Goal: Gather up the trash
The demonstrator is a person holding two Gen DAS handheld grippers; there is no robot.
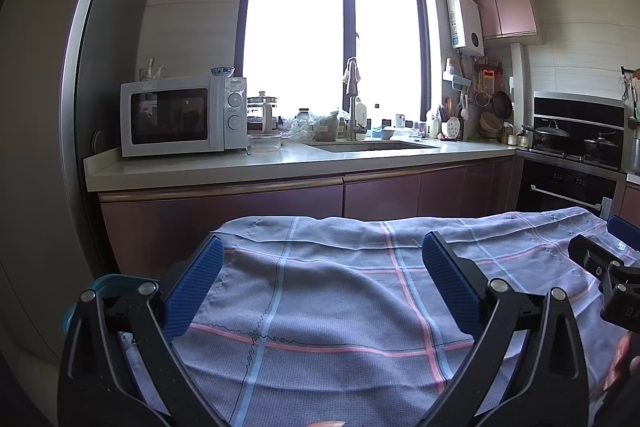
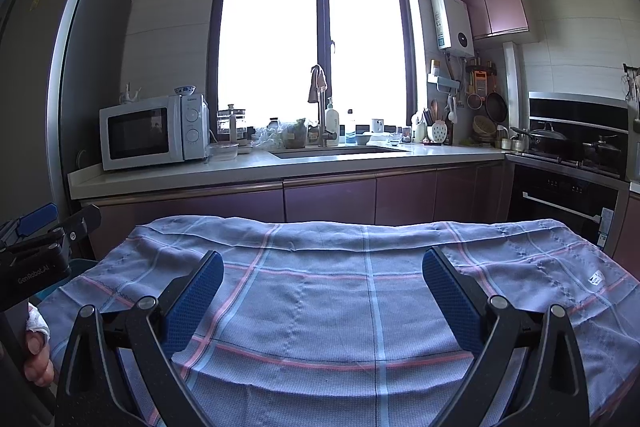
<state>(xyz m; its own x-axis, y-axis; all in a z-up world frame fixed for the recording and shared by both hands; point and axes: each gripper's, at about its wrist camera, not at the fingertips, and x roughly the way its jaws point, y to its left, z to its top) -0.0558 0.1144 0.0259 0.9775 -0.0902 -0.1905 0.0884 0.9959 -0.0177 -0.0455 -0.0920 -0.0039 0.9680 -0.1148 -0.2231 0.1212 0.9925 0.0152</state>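
No trash shows in either view. My left gripper (image 1: 322,259) is open and empty, its blue pads wide apart above a blue-grey checked cloth (image 1: 328,307) that covers a table. My right gripper (image 2: 322,269) is open and empty too, above the same cloth (image 2: 340,307). The right gripper shows at the right edge of the left wrist view (image 1: 608,275). The left gripper shows at the left edge of the right wrist view (image 2: 36,247). A hand with a bit of white paper or bandage at a finger (image 2: 38,323) holds the left gripper.
Beyond the table a kitchen counter (image 1: 224,167) carries a white microwave (image 1: 180,117), jars, a crumpled plastic bag (image 1: 298,127), a sink with a tap (image 1: 352,107) and a stove with pots (image 1: 568,139). A fridge (image 1: 36,107) stands at the left. A blue rim (image 1: 100,287) sits under the cloth's left edge.
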